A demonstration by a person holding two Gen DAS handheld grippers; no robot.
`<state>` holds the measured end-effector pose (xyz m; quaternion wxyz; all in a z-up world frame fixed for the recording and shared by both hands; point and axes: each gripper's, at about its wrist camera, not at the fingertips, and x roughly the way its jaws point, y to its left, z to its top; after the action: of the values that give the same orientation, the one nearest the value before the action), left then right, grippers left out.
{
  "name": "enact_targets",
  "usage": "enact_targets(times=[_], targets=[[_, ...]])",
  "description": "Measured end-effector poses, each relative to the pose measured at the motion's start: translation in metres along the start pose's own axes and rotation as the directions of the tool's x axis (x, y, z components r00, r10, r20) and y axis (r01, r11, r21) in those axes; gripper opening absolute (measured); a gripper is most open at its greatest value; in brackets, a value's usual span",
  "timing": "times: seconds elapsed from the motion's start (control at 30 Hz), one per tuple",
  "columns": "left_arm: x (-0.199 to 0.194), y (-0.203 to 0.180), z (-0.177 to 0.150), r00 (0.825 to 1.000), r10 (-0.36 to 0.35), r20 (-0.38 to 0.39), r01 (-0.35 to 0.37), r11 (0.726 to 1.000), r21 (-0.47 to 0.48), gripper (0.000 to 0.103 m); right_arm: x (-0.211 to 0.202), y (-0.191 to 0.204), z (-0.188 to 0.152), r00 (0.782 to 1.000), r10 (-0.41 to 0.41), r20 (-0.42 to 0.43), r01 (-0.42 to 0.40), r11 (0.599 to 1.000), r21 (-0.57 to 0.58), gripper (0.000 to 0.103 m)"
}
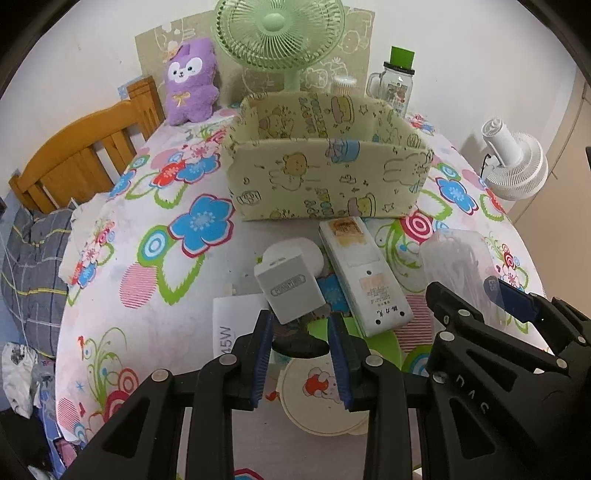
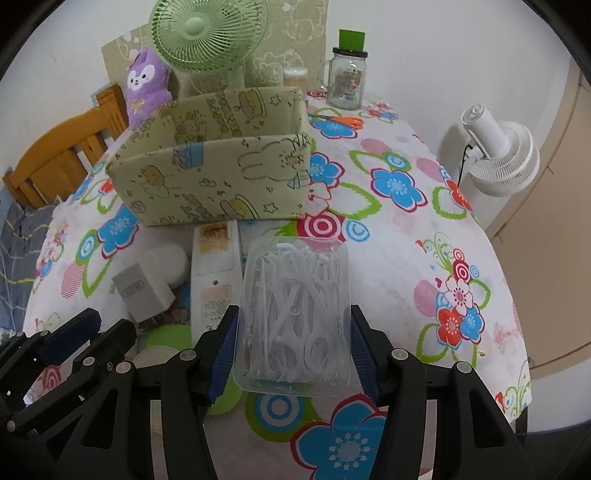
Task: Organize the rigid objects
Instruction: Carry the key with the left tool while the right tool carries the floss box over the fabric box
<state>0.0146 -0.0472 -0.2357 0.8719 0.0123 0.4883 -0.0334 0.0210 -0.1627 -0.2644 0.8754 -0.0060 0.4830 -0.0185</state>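
Step in hand: judged to be lifting two things toward the fabric box point(image 2: 207, 173), which stands open at the back of the table point(image 2: 406, 258).
Right gripper point(image 2: 291, 350): its blue pads press both long sides of a clear plastic case point(image 2: 295, 314) full of white floss picks; the case is held, tilted up and away from the camera.
Left gripper point(image 1: 301, 332): jaws drawn narrow on the near end of a white charger point(image 1: 290, 291); the pads meet its lower corner, apparently at the prongs, though the exact contact is hard to see.
Doing it well: the case is slick and pinched only near its rear half, so it should travel level and be let go low inside the box, not dropped from above. The charger hangs from a small hold at one end and could swing or twist; a slow carry would suit it. The two grippers sit close together, so one at a time over the box seems safer.
Still on the table: one white remote control point(image 1: 364, 277) lying back-up just in front of the box, one white rounded object point(image 1: 299, 253) behind the charger, one round lid point(image 1: 317, 395) near the front edge.
Count, boxes: one.
Count, fans: two, a green fan point(image 1: 275, 33) behind the box, a white fan point(image 2: 498, 155) off the table's right side.
Count, jars: one glass jar point(image 2: 345, 83) with a green cap.
Count, plush toys: one purple plush toy point(image 1: 190, 83).
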Motion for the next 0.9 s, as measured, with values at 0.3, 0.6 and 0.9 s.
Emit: enact_targets(times=[0.3, 0.6, 0.9], targets=[[-0.013, -0.002, 0.012, 0.999, 0.007, 0.035, -0.007, 1.0, 0.022, 0.03, -0.015, -0.002, 0.009, 1.0, 0.006, 0.025, -0.007, 1.0, 0.019, 0.059], [-0.024, -0.004, 0.033, 0.999, 0.008, 0.051, -0.01, 0.999, 0.039, 0.029, -0.028, -0.005, 0.027, 0.999, 0.002, 0.051, -0.003, 1.0, 0.03, 0.059], [-0.039, -0.004, 0.057, 0.995, 0.01, 0.099, -0.014, 0.999, 0.046, 0.029, -0.046, -0.007, 0.05, 0.995, 0.001, 0.102, -0.004, 0.999, 0.034, 0.059]])
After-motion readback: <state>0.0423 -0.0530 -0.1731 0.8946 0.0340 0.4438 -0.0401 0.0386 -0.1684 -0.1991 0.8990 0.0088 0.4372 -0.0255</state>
